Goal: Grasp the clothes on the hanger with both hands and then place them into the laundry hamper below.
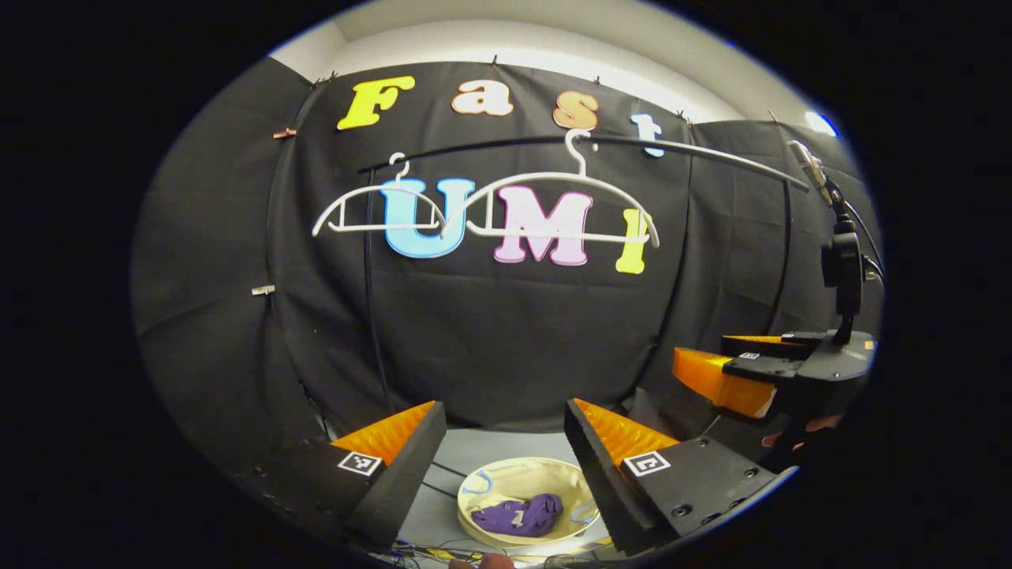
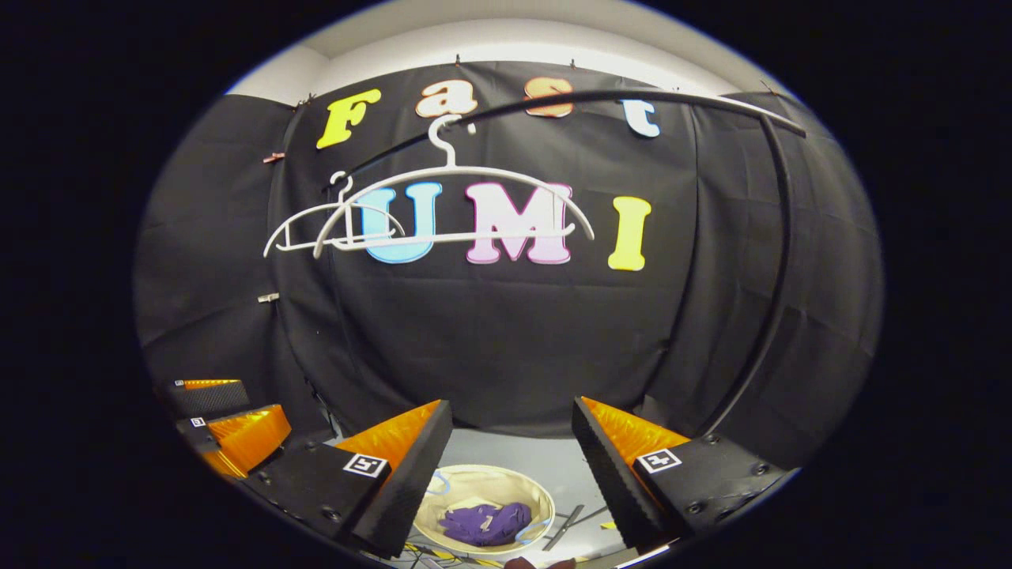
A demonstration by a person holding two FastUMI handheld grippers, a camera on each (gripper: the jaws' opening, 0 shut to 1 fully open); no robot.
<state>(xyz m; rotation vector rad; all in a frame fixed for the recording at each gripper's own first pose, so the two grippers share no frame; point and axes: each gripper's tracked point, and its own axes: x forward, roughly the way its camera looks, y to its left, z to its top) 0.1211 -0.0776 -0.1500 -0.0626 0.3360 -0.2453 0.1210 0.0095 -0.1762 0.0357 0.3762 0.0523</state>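
Two bare white hangers hang from a black rail in front of the booth wall; in the right gripper view the hangers overlap. A purple garment lies crumpled inside the round cream hamper on the floor below, and the same purple garment rests in the hamper seen from the right. My left gripper is open above the hamper with nothing between its fingers. My right gripper is open too, and the right gripper sits at the left view's right side.
A black stand upright curves down on the right, joining the rail. Cables and a dark tool lie on the grey floor beside the hamper. The left gripper sits low at the left.
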